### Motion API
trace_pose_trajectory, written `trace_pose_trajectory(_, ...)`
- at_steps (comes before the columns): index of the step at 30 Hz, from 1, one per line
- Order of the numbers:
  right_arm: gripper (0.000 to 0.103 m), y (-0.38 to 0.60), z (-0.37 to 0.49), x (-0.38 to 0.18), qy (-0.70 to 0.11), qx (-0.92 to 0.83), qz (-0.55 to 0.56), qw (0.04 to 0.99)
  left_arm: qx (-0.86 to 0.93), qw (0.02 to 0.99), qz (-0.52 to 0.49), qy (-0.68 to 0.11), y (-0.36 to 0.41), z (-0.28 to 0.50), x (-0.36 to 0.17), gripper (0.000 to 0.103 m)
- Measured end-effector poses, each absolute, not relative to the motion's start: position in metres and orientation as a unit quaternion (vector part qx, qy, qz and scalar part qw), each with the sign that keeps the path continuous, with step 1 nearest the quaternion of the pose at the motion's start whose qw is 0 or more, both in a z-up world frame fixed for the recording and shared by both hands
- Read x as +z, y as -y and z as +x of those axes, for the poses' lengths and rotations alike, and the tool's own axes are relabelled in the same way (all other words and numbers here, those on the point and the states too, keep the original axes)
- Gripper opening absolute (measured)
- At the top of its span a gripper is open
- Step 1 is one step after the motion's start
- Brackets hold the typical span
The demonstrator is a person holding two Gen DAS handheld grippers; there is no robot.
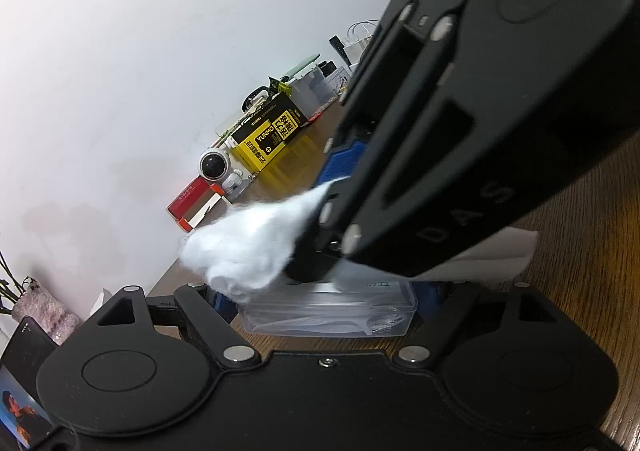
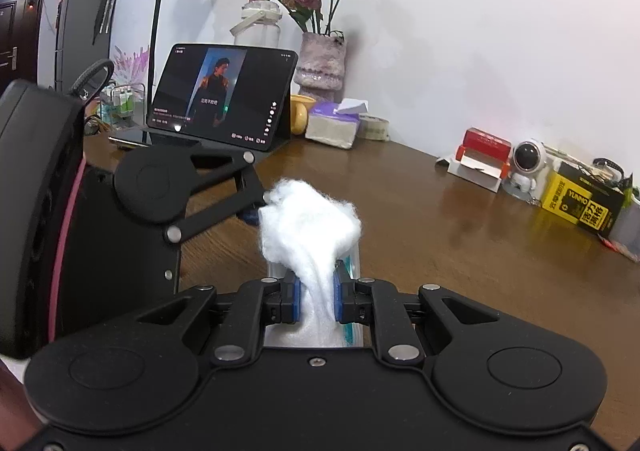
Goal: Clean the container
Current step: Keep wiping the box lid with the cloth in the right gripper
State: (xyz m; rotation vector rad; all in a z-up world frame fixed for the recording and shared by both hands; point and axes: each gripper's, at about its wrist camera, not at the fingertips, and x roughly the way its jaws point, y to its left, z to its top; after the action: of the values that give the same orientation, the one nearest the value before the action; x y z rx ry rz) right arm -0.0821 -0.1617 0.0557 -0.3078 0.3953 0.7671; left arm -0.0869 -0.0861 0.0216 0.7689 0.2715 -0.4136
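Observation:
A clear plastic container (image 1: 328, 311) rests on the wooden table (image 1: 592, 251), sitting between the blue pads of my left gripper (image 1: 328, 301), which looks shut on its ends. My right gripper (image 1: 324, 219) comes in from the upper right, right above the container, and is shut on a wad of white cotton (image 1: 240, 247). In the right wrist view the cotton (image 2: 308, 223) bulges out past the right gripper (image 2: 317, 293), covering most of the container (image 2: 355, 261). One finger (image 2: 249, 216) of the left gripper shows beside the wad.
A tablet (image 2: 220, 95), a vase of flowers (image 2: 320, 63) and a tissue pack (image 2: 334, 123) stand at the back. Along the wall are a red box (image 2: 484, 147), an astronaut figure (image 2: 528, 163) and a yellow-black box (image 2: 580, 203). White paper (image 1: 500, 255) lies by the container.

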Motion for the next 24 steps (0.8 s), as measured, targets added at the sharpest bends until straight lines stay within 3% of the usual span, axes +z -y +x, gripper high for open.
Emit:
trace_pose_trajectory(15, 0.017, 0.181, -0.091, 0.036, -0.227, 0.338, -0.14, 0.902, -0.2, 0.897, 0.372, -0.129, 0.084, -0.087, 0.024, 0.081)
trace_pose_trajectory(24, 0.017, 0.167, -0.09, 0.044, -0.209, 0.354, -0.144, 0.9, -0.197, 0.898, 0.373, -0.128, 0.083, -0.087, 0.022, 0.082)
